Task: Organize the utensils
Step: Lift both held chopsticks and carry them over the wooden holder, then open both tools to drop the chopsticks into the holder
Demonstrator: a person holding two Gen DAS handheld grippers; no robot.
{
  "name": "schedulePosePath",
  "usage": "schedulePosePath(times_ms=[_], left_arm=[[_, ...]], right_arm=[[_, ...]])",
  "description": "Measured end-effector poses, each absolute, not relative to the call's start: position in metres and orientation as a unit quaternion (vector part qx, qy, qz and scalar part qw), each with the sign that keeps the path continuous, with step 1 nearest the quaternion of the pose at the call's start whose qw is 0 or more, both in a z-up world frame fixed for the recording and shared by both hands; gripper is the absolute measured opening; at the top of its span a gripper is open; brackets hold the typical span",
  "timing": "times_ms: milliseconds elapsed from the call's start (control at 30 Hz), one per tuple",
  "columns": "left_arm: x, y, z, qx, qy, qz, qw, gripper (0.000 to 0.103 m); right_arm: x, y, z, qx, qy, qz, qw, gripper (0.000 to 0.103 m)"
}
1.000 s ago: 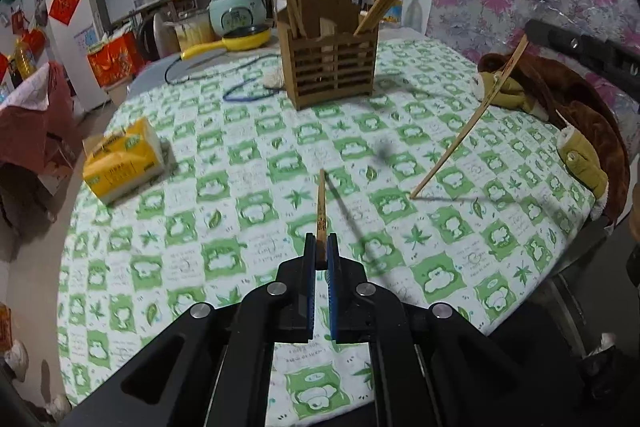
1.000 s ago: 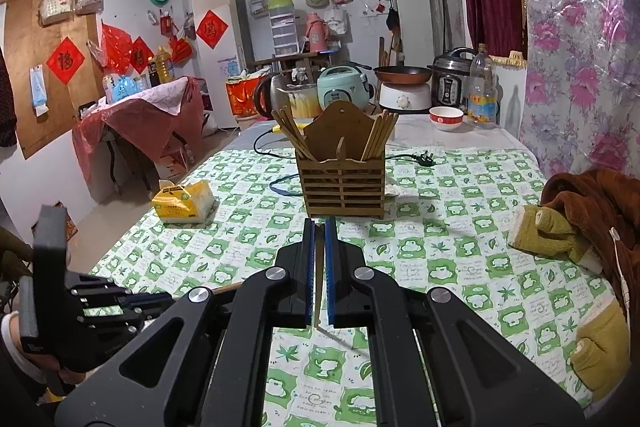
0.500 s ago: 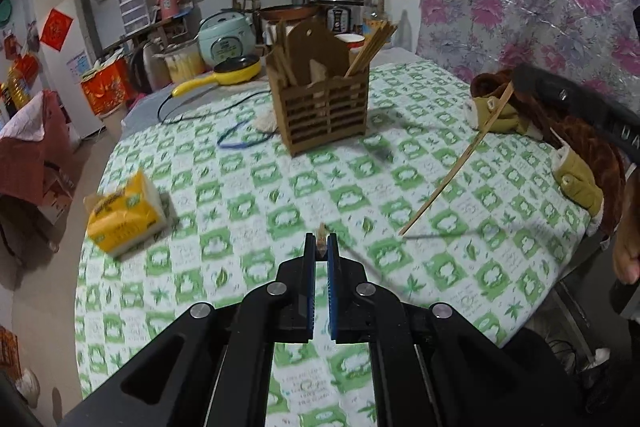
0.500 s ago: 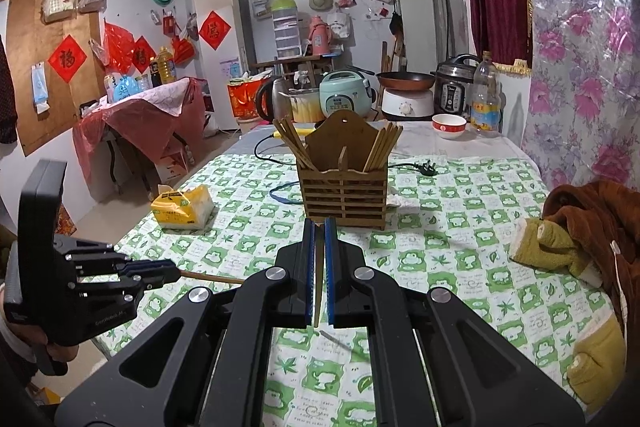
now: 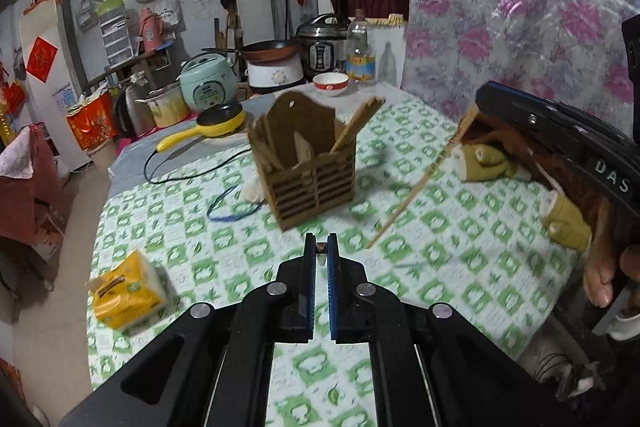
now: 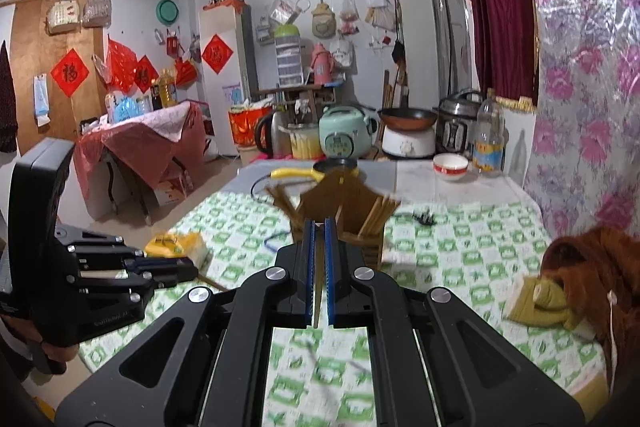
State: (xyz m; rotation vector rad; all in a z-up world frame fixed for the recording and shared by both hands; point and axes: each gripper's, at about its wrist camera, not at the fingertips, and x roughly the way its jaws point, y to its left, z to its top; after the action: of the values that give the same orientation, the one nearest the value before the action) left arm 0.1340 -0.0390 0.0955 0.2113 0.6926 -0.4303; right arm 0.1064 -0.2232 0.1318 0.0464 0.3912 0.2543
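above the desk (image 5: 460, 259) at frame centre, each claw, left (image 5: 321, 259) and right (image 6: 319, 239), grips a chopstick lengthwise, with the wooden holder (image 5: 308, 171) just beyond, nearer the right claw.

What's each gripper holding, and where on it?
Each is shut on one chopstick near its thick end: left gripper, right gripper with its chopstick off the table.

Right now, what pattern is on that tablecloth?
White with green checked squares and leaf prints on the tablecloth; the left wrist view shows it best.
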Motion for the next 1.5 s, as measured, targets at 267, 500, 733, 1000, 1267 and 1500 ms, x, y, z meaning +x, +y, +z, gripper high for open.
schedulePosePath(times_ms=[267, 500, 733, 1000, 1267, 1500], left_arm=[[0.171, -0.055, 0.146, 0.083, 0.288, -0.211, 0.93, 0.006], [0.214, -0.066, 0.163, 0.077, 0.272, -0.187, 0.941, 0.006], [0.248, -0.072, 0.149, 0.082, 0.288, -0.171, 0.939, 0.006], [0.278, -0.069, 0.12, 0.077, 0.313, -0.159, 0.933, 0.006], [0.292, -0.07, 0.072, 0.074, 0.362, -0.135, 0.919, 0.012], [0.263, -0.062, 0.08, 0.057, 0.344, -0.106, 0.931, 0.061]], right_arm=[[0.142, -0.232, 0.179, 0.023, 0.137, 0.11, 0.984, 0.006], [0.181, -0.232, 0.197, 0.024, 0.113, 0.098, 0.988, 0.006], [0.233, -0.221, 0.189, 0.015, 0.113, 0.089, 0.989, 0.006], [0.276, -0.212, 0.144, 0.014, 0.15, 0.076, 0.986, 0.006], [0.284, -0.204, 0.085, -0.004, 0.237, 0.081, 0.968, 0.032], [0.237, -0.216, 0.09, 0.007, 0.219, 0.056, 0.974, 0.064]])
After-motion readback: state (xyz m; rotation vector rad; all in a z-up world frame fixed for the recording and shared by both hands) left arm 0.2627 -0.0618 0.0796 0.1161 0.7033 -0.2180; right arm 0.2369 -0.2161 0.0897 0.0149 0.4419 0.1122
